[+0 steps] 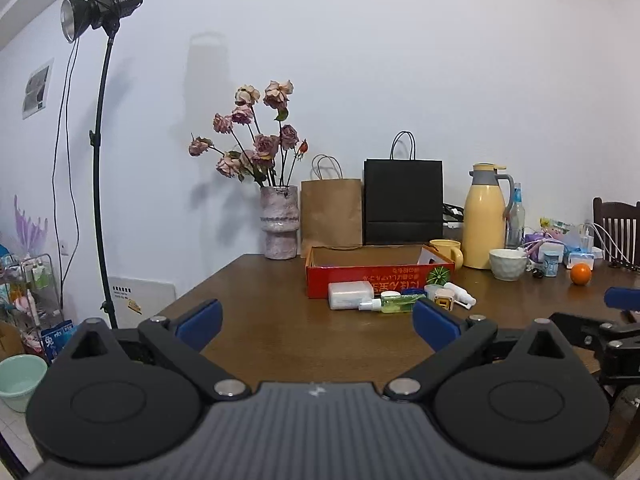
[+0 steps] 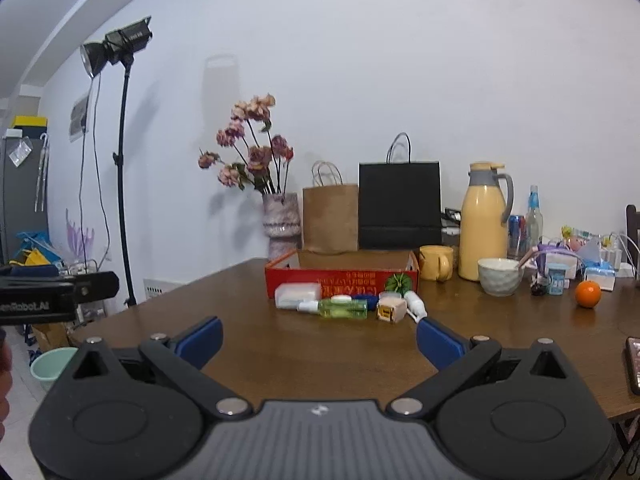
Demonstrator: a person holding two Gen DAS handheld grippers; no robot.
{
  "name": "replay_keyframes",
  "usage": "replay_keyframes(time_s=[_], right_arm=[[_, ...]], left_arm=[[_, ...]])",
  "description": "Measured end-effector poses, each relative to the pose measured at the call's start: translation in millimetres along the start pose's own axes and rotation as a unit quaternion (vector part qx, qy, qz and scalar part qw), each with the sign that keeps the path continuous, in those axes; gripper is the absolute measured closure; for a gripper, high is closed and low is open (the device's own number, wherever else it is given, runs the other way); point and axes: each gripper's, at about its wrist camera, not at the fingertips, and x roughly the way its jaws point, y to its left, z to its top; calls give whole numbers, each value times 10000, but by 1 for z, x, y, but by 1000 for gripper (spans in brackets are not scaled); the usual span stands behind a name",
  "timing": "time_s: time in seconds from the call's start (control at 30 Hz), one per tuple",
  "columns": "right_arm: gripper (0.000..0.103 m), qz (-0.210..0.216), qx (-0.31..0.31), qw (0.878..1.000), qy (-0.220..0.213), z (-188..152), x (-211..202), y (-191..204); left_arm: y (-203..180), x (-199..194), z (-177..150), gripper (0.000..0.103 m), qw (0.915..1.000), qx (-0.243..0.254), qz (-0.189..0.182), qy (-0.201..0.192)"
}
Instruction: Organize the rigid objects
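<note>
On the wooden table (image 1: 260, 344), our clutter sits just before the red box (image 1: 360, 276): a white case (image 1: 349, 295), a green bottle (image 1: 394, 303), half hidden by our left gripper (image 1: 318, 322), jaws spread wide and empty. Only the right view shows a phone (image 2: 633, 364), cut off, beside our right gripper (image 2: 320, 340), wide apart too, empty.

Room: plain white wall (image 1: 400, 40); brown wooden counter (image 1: 280, 340); black studio lamp (image 1: 104, 8) on stand; dark wooden chair (image 1: 616, 220).
</note>
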Motion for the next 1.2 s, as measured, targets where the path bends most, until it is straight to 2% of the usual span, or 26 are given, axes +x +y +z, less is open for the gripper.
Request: replay_keyframes(time_s=[0.8,0.93,1.2], right_arm=[[0,-41,9,10000,53,1,5,0],[0,-161,12,9998,120,1,23,-10],[0,-400,285,9978,439,5,89,-47]], left_arm=[[-2,6,-5,0,9995,-75,-261,146],[-7,29,-8,0,9995,63,-274,155],[-8,103,-9,0,9966,-185,-415,680]])
